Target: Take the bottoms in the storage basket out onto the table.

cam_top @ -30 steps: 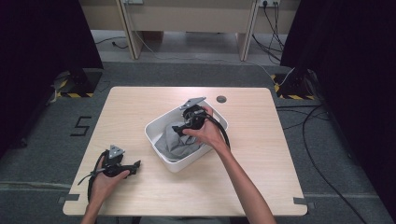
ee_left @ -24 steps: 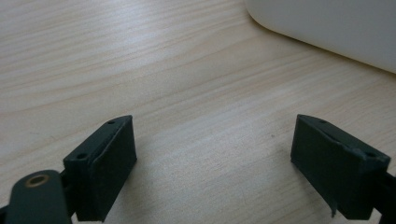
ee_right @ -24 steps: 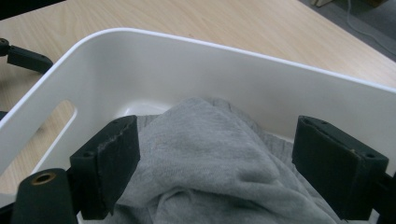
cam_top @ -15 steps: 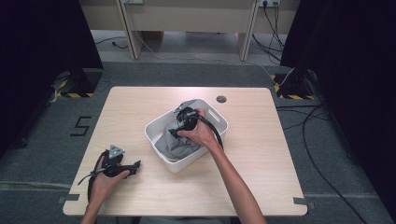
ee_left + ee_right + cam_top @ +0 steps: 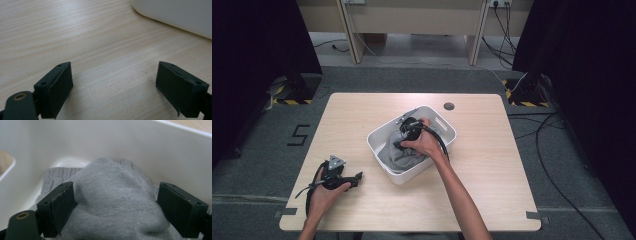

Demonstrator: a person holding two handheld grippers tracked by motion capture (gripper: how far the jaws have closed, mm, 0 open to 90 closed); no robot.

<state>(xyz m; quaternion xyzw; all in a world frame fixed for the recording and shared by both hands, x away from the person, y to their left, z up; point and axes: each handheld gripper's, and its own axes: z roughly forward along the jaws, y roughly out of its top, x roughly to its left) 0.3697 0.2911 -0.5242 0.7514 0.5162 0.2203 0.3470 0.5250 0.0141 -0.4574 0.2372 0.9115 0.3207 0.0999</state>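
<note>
The right gripper (image 5: 116, 212), jaws spread wide, straddled a grey garment (image 5: 112, 205) bulging between them, ungripped, inside a white bin (image 5: 443, 123); the left gripper (image 5: 115, 92) lay wide open, empty.

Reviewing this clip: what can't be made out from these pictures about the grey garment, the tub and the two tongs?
- Grey knitted garment: its type and lower part, hidden by the white plastic tub wall and right tongs.
- Tub floor: covered by the garment in the right gripper view.
- Left tongs: too small in the high view; open over the wooden table.

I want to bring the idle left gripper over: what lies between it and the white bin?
Only bare wooden table lies between the left gripper and the white bin, as the left gripper view shows.
</note>
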